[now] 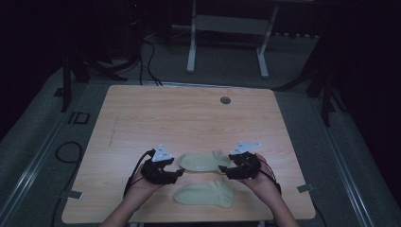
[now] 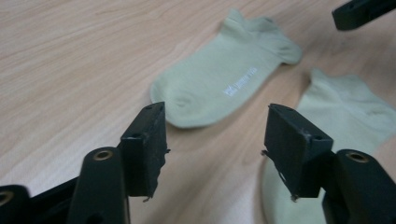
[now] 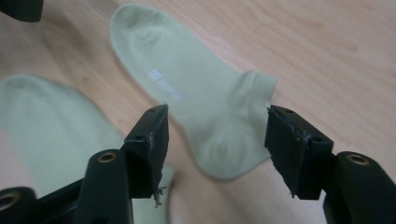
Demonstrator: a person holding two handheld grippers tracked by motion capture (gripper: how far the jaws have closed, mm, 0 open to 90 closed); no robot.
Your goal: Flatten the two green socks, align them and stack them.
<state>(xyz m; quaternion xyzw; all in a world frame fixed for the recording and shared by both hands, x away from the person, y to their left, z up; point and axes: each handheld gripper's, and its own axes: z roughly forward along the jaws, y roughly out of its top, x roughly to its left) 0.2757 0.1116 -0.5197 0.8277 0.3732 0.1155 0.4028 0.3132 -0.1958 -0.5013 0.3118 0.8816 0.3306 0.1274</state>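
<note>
My left gripper (image 1: 181, 171) has its jaws spread apart, and nothing sits between them. In the left gripper view I look past them and see the toe of the far sock (image 2: 224, 86) just ahead, flat on the table (image 1: 189, 118). My right gripper (image 1: 228, 171) has its jaws spread too, also with nothing in them. In the right gripper view the heel and cuff end of that same sock (image 3: 205, 107) lies under the gap, but the pads do not touch it.

From the high view, the far sock (image 1: 204, 161) lies flat between my two grippers, toe toward the left one and cuff toward the right one. The near sock (image 1: 204, 195) lies flat just beside it, closer to me (it is the same pale green). The two socks lie side by side; I cannot tell if they touch.

A hand holds each gripper from the near edge of the wooden table. A small grey round cap (image 1: 225, 100) sits far back on the table top.
</note>
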